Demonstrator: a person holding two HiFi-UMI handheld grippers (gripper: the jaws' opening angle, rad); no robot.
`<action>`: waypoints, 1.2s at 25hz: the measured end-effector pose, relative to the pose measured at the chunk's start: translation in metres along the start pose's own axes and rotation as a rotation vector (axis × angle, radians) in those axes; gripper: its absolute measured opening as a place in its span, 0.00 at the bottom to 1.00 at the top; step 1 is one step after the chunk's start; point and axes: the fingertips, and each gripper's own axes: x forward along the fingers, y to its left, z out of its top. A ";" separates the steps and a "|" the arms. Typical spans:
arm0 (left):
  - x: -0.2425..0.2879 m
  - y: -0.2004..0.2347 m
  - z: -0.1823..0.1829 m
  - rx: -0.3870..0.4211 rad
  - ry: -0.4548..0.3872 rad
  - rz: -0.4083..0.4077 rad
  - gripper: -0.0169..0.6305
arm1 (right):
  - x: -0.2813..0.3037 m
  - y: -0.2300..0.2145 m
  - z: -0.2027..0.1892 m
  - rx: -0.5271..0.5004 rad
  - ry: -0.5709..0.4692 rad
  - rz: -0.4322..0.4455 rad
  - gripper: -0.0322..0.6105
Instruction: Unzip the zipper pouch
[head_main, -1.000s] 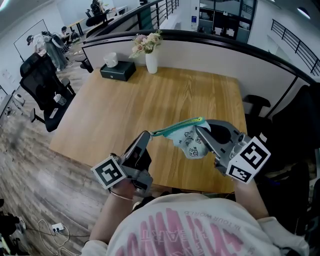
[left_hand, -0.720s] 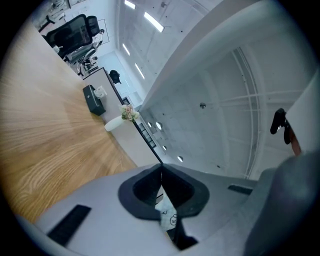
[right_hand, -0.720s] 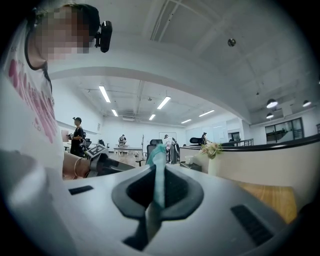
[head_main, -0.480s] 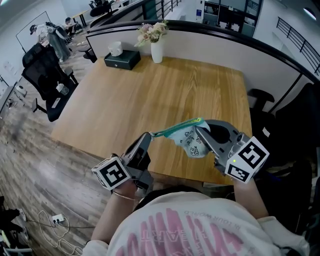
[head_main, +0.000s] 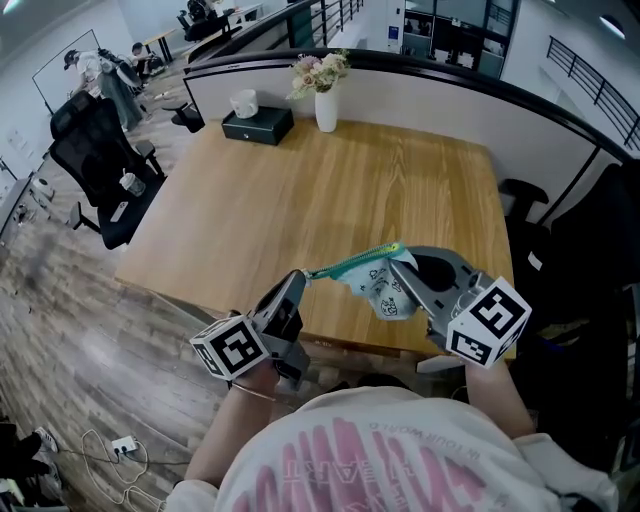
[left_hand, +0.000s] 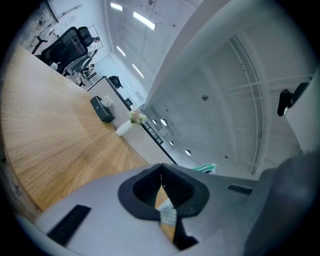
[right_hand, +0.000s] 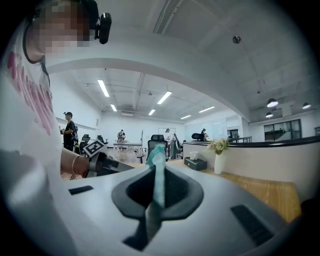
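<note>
Open-plan office. In the head view, a wooden table (head_main: 300, 190) fills the centre with a low partition (head_main: 440, 100) behind it. Black swivel chairs (head_main: 95, 160) and a whiteboard (head_main: 45, 80) sit at upper left. The right gripper view shows ceiling strip lights (right_hand: 104, 88) and, at centre left, people (right_hand: 68, 131) among desks.

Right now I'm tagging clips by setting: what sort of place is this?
Probably an open-plan office: black swivel chairs stand beside a wooden table, a low partition runs along its far edge, and more desks show beyond.
</note>
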 end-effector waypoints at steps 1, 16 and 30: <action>-0.006 0.002 0.003 0.004 0.007 0.001 0.04 | 0.002 0.006 0.000 0.003 0.002 -0.004 0.05; -0.069 0.022 0.035 0.001 -0.028 -0.051 0.03 | 0.008 0.039 -0.011 0.106 0.035 -0.194 0.05; -0.105 0.031 0.049 0.362 -0.021 0.133 0.03 | -0.013 0.013 -0.054 0.329 0.059 -0.574 0.05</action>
